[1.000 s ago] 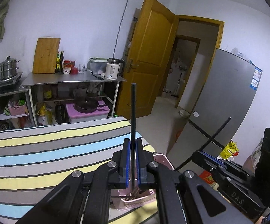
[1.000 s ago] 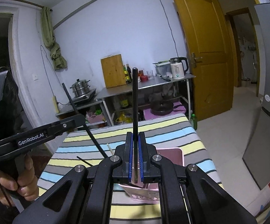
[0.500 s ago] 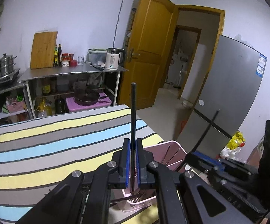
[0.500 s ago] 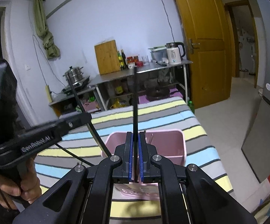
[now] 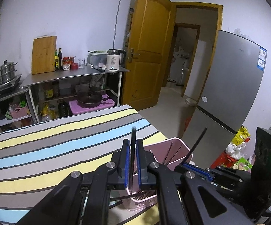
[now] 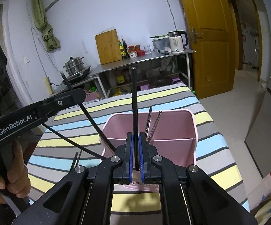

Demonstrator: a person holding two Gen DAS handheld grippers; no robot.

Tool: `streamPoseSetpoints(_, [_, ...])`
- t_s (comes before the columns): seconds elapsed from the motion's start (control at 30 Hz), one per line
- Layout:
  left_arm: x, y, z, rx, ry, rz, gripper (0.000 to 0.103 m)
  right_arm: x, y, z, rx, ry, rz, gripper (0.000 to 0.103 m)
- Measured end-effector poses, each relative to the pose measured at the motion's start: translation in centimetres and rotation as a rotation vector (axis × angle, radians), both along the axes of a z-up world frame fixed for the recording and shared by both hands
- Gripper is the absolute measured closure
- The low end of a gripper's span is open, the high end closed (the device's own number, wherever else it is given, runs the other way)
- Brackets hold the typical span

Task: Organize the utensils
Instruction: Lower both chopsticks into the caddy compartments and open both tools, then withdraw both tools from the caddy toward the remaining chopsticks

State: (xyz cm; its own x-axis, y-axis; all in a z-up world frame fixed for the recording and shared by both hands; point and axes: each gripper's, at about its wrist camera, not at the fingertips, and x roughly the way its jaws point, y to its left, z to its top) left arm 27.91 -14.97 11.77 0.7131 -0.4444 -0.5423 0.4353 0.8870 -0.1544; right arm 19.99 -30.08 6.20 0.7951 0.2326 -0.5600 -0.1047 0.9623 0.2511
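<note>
Grey fridge (image 5: 234, 86) stands at 3 o'clock of the left wrist view, beside the open yellow-brown door (image 5: 150, 56).

Steel shelf unit (image 6: 144, 61) along the far wall, 12 o'clock of the right wrist view. On it: wooden cutting board (image 6: 108, 46) leaning on the wall, bottles and jars, white kettle (image 6: 176, 42). A steamer pot (image 6: 74, 65) sits on the lower stand at 10 o'clock.

Table under a striped cloth (image 5: 51, 150) in grey, yellow and blue bands fills the near ground.

Pink bin (image 6: 173, 133) stands on the cloth near the table's right edge, divided into compartments by inner walls. Two metal chopsticks (image 6: 153, 125) lean inside it, tips up, at 12 o'clock of the right gripper.

Left gripper (image 5: 132, 161): jaws clamped on a black chopstick (image 5: 133, 144), held upright, its lower end down over the bin's near-left part. A hand (image 6: 13, 172) grips this tool's handle, seen at 8 o'clock in the right wrist view.

Right gripper (image 6: 135, 153): jaws clamped on a second black chopstick (image 6: 134, 103), also upright, lower end at the bin's near wall; whether it touches the bottom cannot be told.

Another thin dark stick (image 6: 74, 161) lies on the cloth left of the bin, at 9 o'clock of the right gripper.
</note>
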Motion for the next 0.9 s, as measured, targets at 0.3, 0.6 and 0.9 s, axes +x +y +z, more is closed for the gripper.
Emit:
streamPoseSetpoints(0.3, [-0.7, 1.1, 1.0, -0.014, -0.010, 0.013, 0.092, -0.6, 0.1, 1.0, -0.008, -0.012, -0.007, 0.093])
streamPoseSetpoints(0.6, [-4.0, 3.3, 2.3, -0.056, -0.038, 0.033, 0.092, -2.5, 0.1, 2.2, -0.007, -0.038, -0.010, 0.092])
streamPoseSetpoints(0.9, [-7.6, 6.9, 1.9, -0.093, -0.023, 0.077, 0.092, -4.8, 0.8, 2.9, -0.004, -0.056, 0.004, 0.092])
